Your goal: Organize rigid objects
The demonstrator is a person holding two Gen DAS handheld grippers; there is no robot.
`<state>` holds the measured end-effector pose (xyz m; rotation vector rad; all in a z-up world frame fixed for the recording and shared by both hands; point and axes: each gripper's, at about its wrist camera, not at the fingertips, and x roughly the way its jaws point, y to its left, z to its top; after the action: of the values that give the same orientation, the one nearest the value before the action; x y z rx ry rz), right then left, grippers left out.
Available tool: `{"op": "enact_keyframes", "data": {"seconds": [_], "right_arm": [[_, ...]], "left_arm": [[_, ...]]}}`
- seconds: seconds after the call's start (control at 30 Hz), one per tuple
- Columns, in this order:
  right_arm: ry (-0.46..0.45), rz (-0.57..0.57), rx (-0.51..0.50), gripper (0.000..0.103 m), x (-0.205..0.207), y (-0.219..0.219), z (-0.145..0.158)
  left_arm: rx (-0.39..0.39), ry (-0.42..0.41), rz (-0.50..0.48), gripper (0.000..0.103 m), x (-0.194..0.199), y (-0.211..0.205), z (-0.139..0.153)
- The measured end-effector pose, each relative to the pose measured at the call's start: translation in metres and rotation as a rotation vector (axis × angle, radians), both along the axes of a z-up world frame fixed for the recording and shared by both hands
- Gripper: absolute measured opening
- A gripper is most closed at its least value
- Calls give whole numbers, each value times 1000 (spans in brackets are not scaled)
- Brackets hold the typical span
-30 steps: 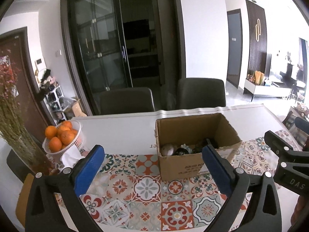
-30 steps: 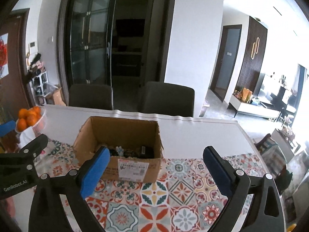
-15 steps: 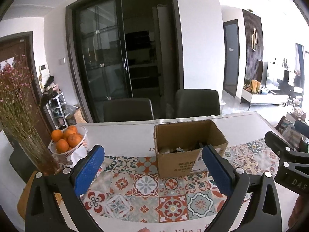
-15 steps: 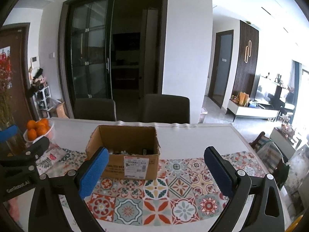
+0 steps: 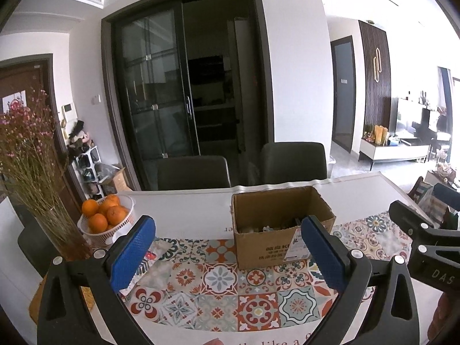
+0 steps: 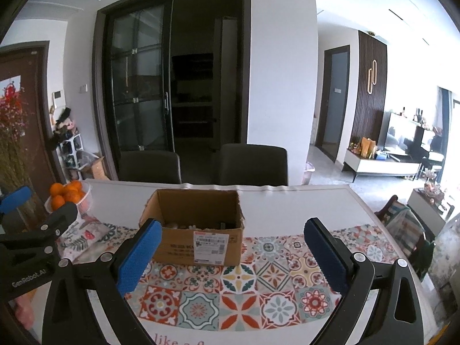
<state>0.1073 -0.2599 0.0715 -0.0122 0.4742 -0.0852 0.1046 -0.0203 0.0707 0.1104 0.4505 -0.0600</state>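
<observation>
An open cardboard box [image 5: 276, 230] [image 6: 198, 230] stands on the patterned tile mat [image 5: 218, 293] [image 6: 258, 287], with small objects barely showing over its rim. My left gripper [image 5: 228, 254] is open and empty, held back from the box on its near side. My right gripper [image 6: 230, 254] is open and empty too, also well short of the box. Each gripper shows at the edge of the other's view: the right gripper's black body [image 5: 425, 247] and the left gripper's black body [image 6: 34, 238].
A white basket of oranges [image 5: 105, 218] [image 6: 67, 197] sits at the table's left, beside a vase of dried flowers [image 5: 37, 178]. A printed pouch [image 6: 83, 237] lies on the mat's left end. Two dark chairs [image 5: 195, 172] [image 6: 253, 164] stand behind the white table [image 5: 187, 210].
Both grippers have pulled back and risen, so the box looks smaller and farther away and its contents are less visible. Both stay open.
</observation>
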Motion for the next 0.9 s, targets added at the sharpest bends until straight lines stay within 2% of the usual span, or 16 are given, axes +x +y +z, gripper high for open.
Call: {"op": "enact_keyframes", "data": {"seconds": [0.9], "right_arm": [[-5, 2, -1, 100, 0, -1, 3]], "left_arm": [[-1, -14, -5, 103, 4, 0, 3]]}}
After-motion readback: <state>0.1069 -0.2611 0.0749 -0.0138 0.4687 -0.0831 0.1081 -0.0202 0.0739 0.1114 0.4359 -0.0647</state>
